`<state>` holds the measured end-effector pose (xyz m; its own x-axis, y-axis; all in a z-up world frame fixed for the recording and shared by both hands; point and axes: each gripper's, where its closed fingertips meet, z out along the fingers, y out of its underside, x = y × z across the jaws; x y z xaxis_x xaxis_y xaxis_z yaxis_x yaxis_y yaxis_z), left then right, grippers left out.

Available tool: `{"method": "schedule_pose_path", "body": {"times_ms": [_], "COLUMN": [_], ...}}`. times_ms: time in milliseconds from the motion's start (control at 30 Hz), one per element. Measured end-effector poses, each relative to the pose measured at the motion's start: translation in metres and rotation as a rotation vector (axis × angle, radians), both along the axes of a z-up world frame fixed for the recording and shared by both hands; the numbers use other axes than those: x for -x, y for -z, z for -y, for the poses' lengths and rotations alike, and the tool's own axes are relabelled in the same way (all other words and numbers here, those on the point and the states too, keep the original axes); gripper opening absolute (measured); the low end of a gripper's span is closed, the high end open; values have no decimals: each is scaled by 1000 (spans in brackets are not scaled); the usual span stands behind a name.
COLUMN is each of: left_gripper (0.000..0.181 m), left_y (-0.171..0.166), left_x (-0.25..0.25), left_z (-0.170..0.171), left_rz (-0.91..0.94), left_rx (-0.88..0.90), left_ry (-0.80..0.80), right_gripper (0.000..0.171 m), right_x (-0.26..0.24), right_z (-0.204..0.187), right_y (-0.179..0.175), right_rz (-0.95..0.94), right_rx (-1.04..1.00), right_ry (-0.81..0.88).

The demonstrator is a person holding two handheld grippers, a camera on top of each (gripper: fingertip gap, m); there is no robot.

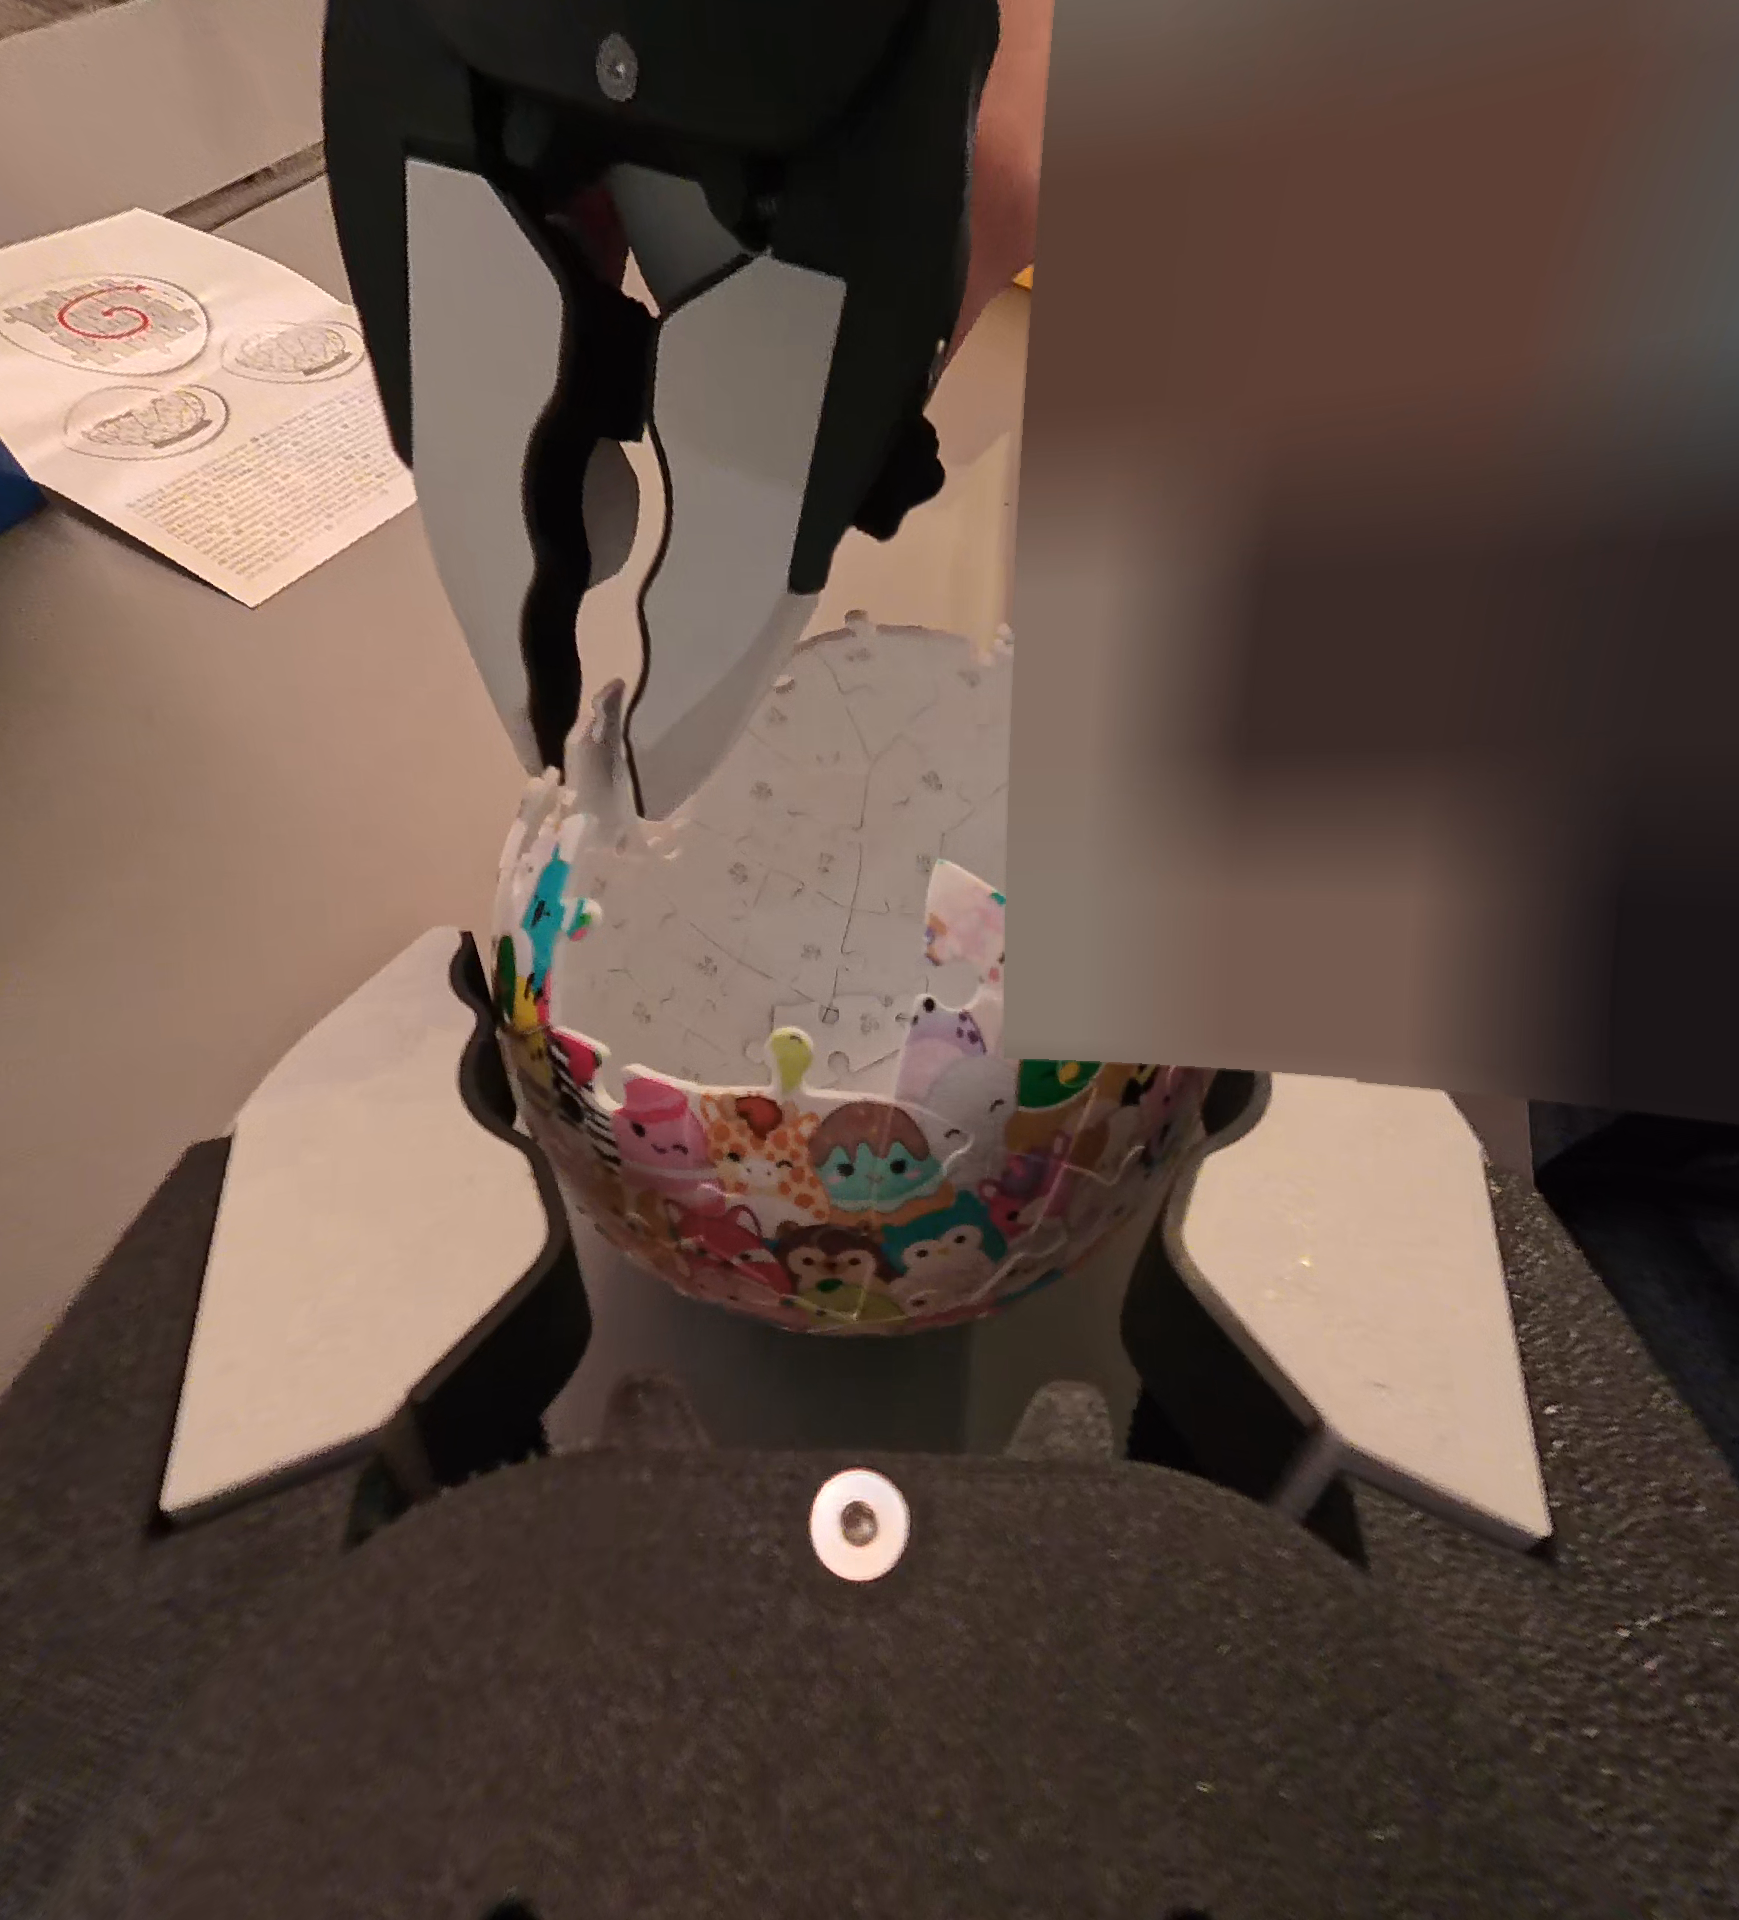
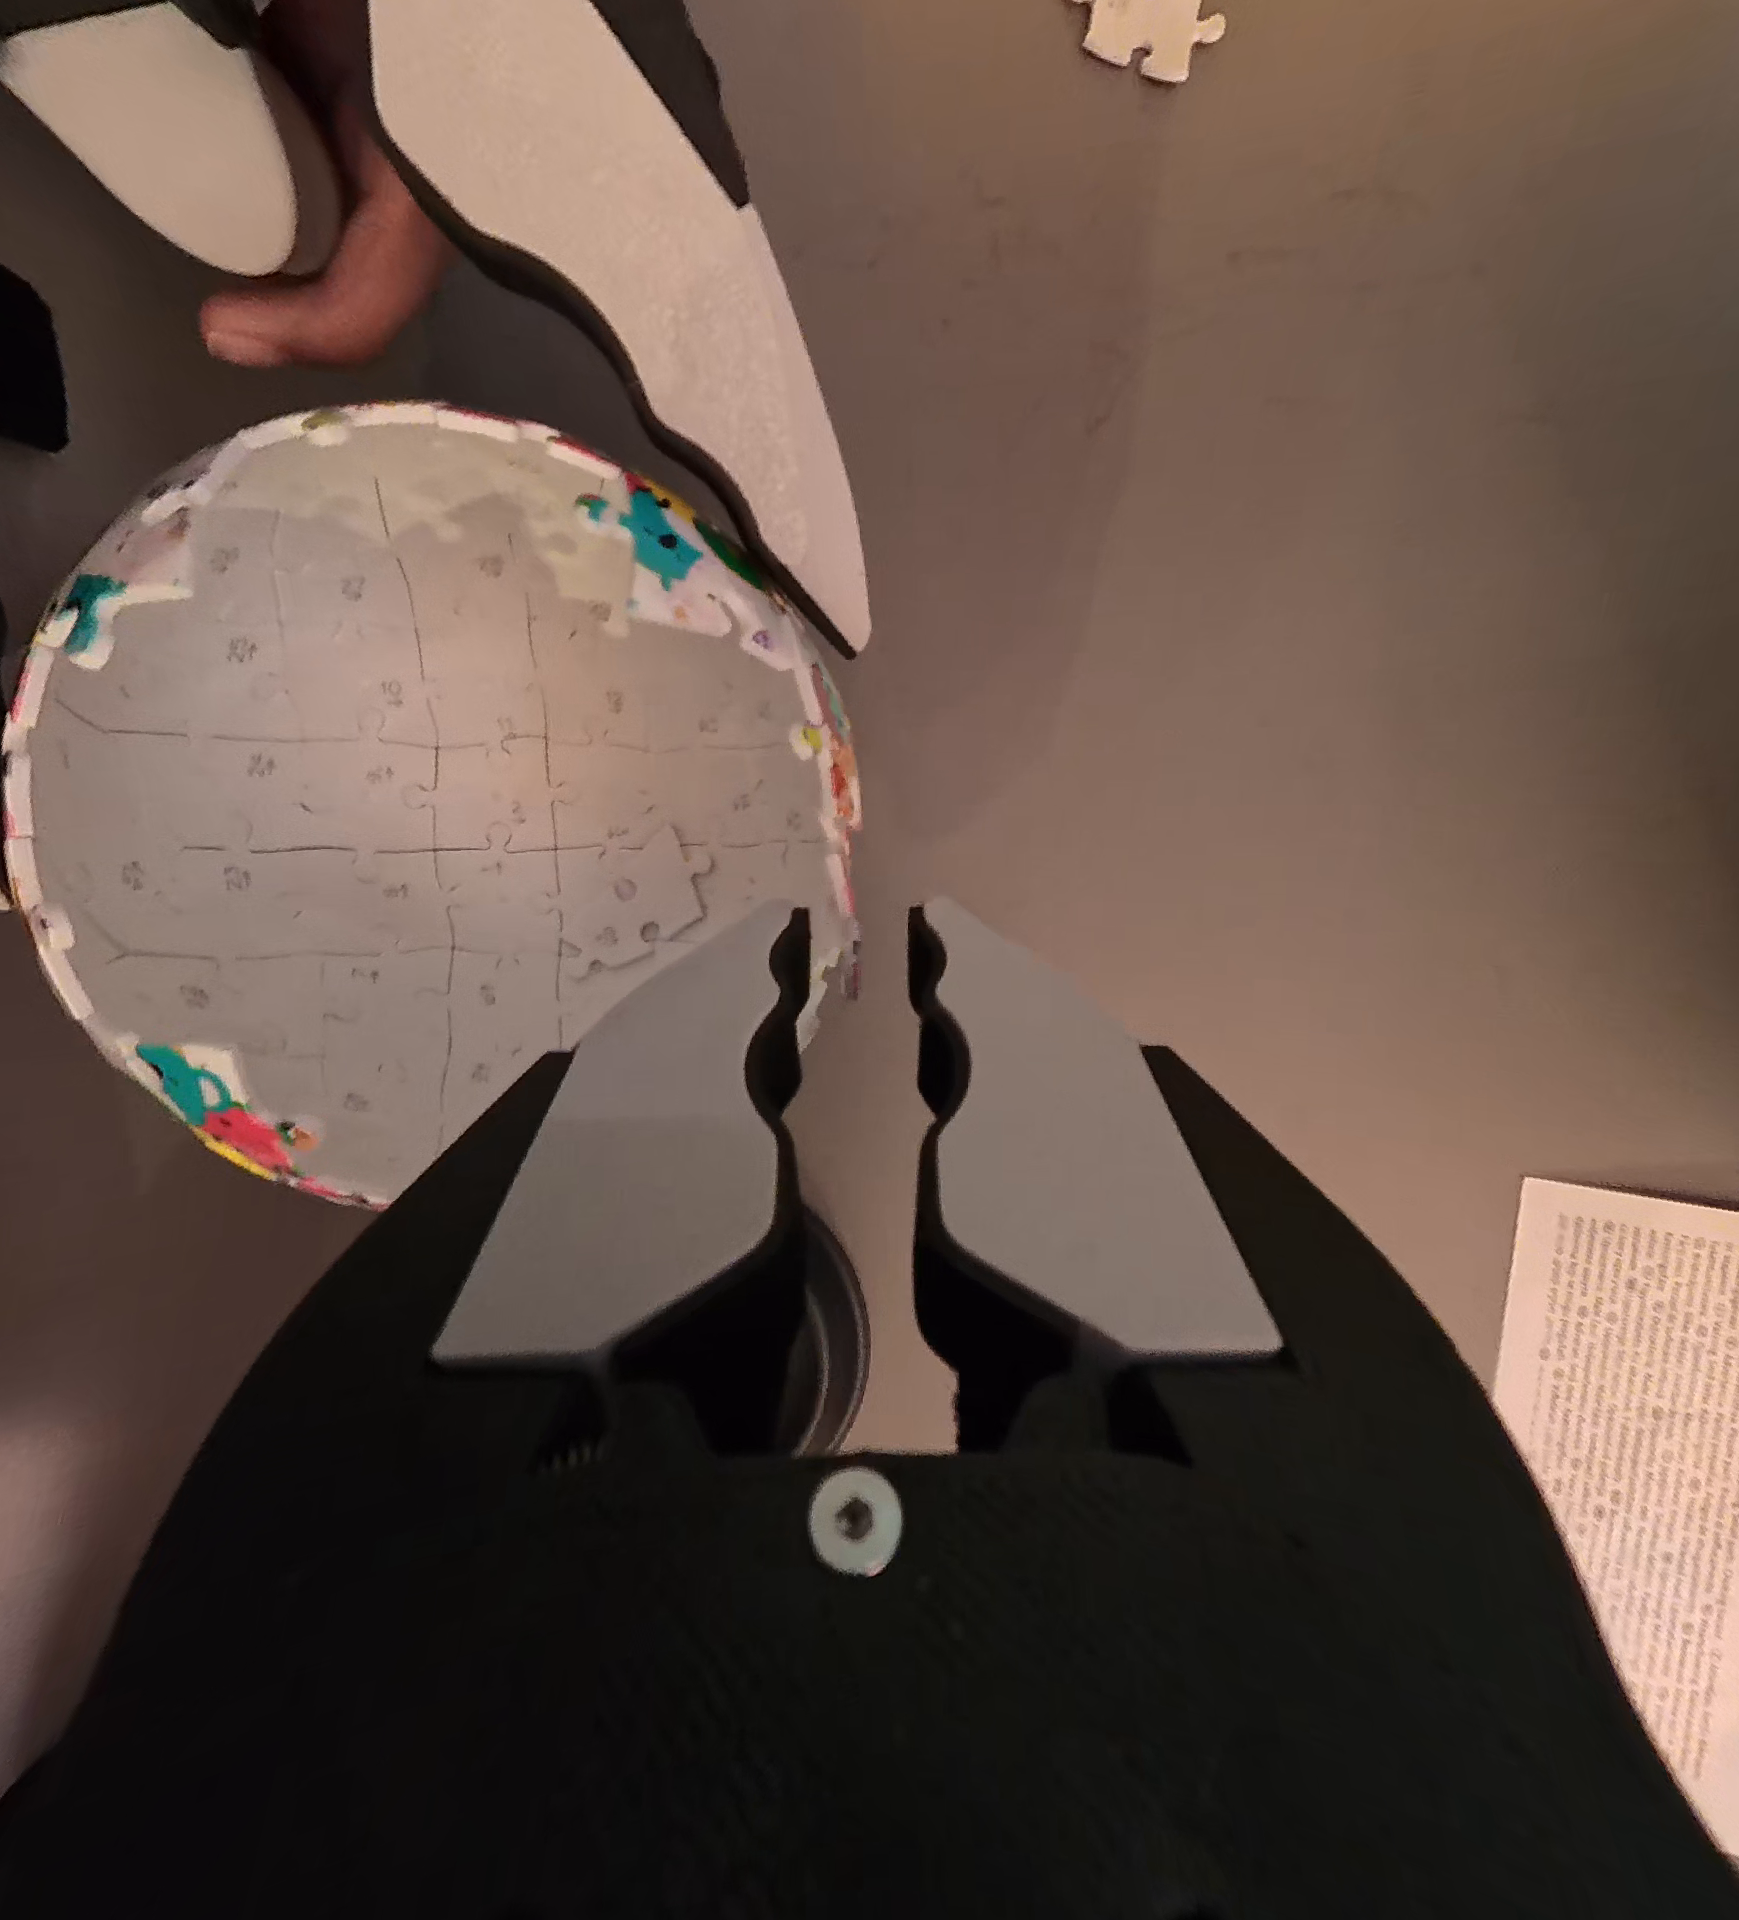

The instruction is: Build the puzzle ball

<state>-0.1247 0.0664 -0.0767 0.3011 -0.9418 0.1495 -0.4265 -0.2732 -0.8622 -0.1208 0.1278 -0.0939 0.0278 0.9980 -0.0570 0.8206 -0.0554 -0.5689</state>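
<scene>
The half-built, cartoon-printed plastic puzzle ball shell (image 1: pixel 844 1174) sits cradled between the left gripper's (image 1: pixel 849 1039) spread fingers; the right gripper (image 2: pixel 854 920), slightly parted, straddles its rim (image 2: pixel 839 790); squeezing risks popping interlocked pieces loose.

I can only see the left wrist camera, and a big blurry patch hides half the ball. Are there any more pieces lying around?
Observer: Yes. One loose piece lies pale side up on the table, well apart from the puzzle ball.
Operator: Is the right gripper squeezing the edge?
Observer: It doesn't look like it. The right wrist view shows a gap between the fingers of the right gripper, with the ball's rim standing in that gap.
Operator: What does the hidden half look like?
Observer: The ball is an open, hollow bowl all the way round, grey inside, with a jagged rim.
</scene>
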Motion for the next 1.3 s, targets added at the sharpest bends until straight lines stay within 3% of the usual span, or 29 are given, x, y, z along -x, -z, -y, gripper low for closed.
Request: {"method": "schedule_pose_path", "body": {"times_ms": [433, 667, 1300], "left_gripper": [129, 129, 131], "left_y": [-1, -1, 0], "left_x": [-2, -2, -3], "left_z": [2, 2, 2], "left_rz": [-6, -14, 3], "left_rx": [-8, -9, 14], "left_ry": [5, 6, 5], "right_gripper": [26, 7, 5], "right_x": [19, 22, 21], "right_z": [1, 5, 5], "right_y": [1, 9, 12], "right_rz": [8, 77, 124], "right_rx": [-62, -40, -22], "right_ry": [-89, -103, -12]}}
